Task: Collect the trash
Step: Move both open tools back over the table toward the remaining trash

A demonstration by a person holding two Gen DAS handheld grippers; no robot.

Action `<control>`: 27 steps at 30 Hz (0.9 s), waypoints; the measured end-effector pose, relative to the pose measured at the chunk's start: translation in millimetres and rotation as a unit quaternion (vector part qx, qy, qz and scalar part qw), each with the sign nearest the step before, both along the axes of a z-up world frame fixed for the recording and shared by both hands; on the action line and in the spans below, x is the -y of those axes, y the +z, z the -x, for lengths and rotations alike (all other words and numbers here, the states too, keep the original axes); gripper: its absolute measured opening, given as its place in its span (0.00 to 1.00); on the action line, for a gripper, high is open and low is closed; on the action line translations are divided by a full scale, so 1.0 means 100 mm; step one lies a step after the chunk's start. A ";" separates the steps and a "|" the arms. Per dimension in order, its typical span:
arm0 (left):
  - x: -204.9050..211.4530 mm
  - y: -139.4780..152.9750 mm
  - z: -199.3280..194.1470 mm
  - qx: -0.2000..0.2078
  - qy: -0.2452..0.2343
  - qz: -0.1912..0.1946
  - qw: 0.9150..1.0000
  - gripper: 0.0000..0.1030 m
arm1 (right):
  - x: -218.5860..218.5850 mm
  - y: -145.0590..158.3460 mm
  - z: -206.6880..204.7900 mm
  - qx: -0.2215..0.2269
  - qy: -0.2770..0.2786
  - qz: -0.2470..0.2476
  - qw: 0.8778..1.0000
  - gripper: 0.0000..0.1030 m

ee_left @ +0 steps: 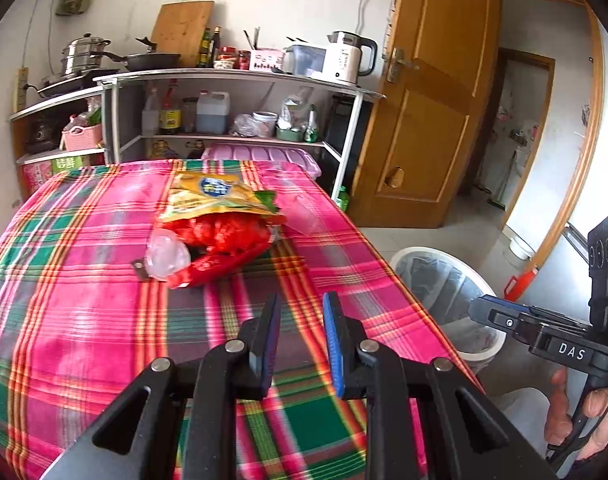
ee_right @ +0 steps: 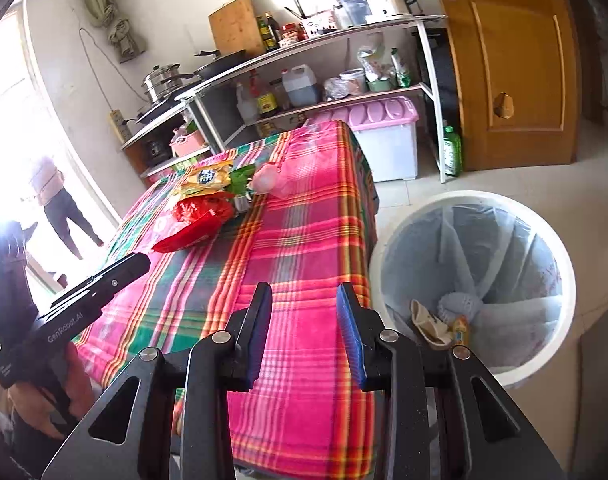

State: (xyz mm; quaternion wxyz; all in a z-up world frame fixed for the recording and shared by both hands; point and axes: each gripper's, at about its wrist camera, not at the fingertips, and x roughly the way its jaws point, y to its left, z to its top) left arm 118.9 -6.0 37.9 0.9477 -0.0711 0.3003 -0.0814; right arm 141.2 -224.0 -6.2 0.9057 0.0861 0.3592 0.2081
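A heap of trash lies on the plaid table: a red plastic bag [ee_left: 224,246], a yellow snack packet [ee_left: 212,196] and a clear plastic cup [ee_left: 167,257]. The red bag [ee_right: 196,222] and the packet [ee_right: 208,178] also show in the right wrist view. My left gripper [ee_left: 302,312] is open and empty, above the cloth short of the heap. My right gripper [ee_right: 304,300] is open and empty near the table's right edge, beside a white bin [ee_right: 475,288] with a clear liner and some scraps inside. The right gripper [ee_left: 477,308] also shows over the bin [ee_left: 443,292] in the left wrist view.
The table has a pink and green plaid cloth [ee_left: 84,280]. Behind it stands a metal kitchen shelf [ee_left: 240,80] with pots, bottles and a kettle. A pink-lidded storage box [ee_right: 387,144] sits on the floor. A wooden door [ee_left: 431,92] stands open at the right. A person [ee_right: 60,204] stands in the bright doorway.
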 end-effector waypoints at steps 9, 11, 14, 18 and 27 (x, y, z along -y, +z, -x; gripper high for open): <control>-0.42 0.01 -0.02 0.006 0.051 0.004 0.999 0.31 | -0.33 0.01 -0.08 -0.002 0.033 0.003 0.999 0.34; -0.53 0.01 -0.05 0.008 0.063 0.005 0.998 0.34 | -0.41 0.02 -0.11 -0.002 0.039 0.004 0.999 0.34; -0.67 0.00 -0.10 0.009 0.076 0.005 0.997 0.39 | -0.53 0.02 -0.16 -0.002 0.050 0.005 0.999 0.34; -0.81 -0.04 -0.21 0.002 0.088 0.009 0.996 0.41 | -0.70 0.02 -0.23 -0.005 0.062 0.008 0.998 0.34; -0.92 -0.16 -0.58 -0.028 0.088 -0.001 0.996 0.44 | -0.89 -0.04 -0.37 -0.010 0.071 0.011 0.997 0.34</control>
